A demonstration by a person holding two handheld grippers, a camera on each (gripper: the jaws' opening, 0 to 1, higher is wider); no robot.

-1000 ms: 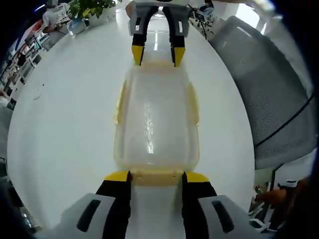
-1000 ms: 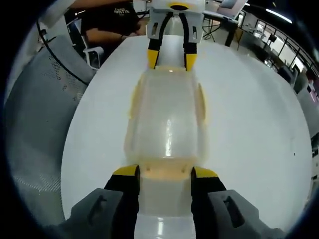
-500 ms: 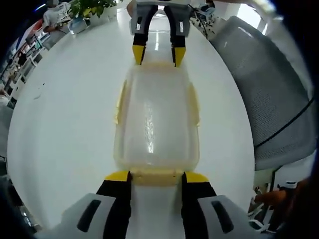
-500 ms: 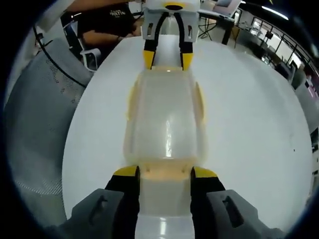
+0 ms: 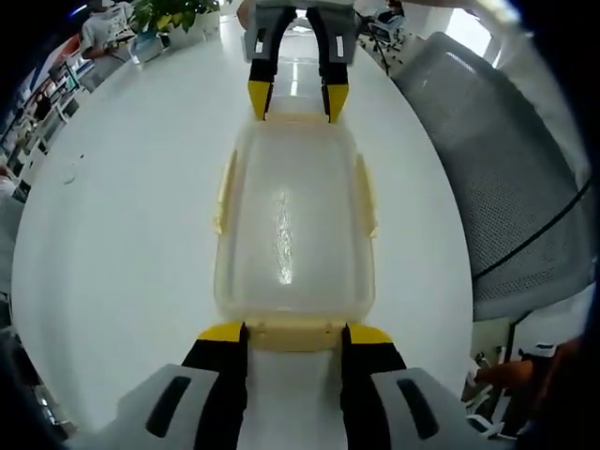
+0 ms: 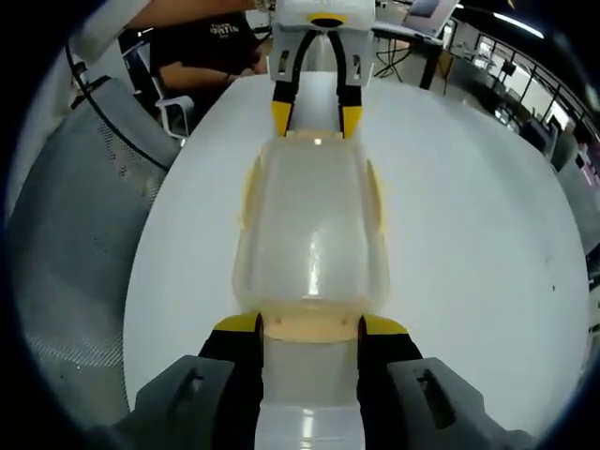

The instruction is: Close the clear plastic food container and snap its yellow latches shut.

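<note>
— Left gripper (image 5: 293, 330) first: where does it sit?

— At the near short end of the clear food container (image 5: 294, 220), jaws spread, one yellow tip at each side of the yellow end latch (image 5: 293, 332). Nothing is clamped between them. Across the box, the right gripper (image 5: 292, 101) faces it with its tips at the far short end.

— And the right gripper view?

— A mirror of that. Its own jaws (image 6: 310, 325) stand apart around the near latch (image 6: 312, 326), gripping nothing, and the left gripper (image 6: 312, 117) meets the far end of the container (image 6: 312, 230). The lid is on; whether the latches are snapped home, I cannot tell.

— Where is the box?

— Flat on the white table (image 5: 122, 206), lengthwise between the two tools, yellow side latches (image 5: 225, 192) along its long edges.

— Anything particular to one side?

— Past the left gripper sits a person in a dark shirt (image 6: 202, 42); a green plant (image 5: 169, 13) stands behind the right one. A grey mesh chair (image 5: 511, 169) is beside the table.
</note>
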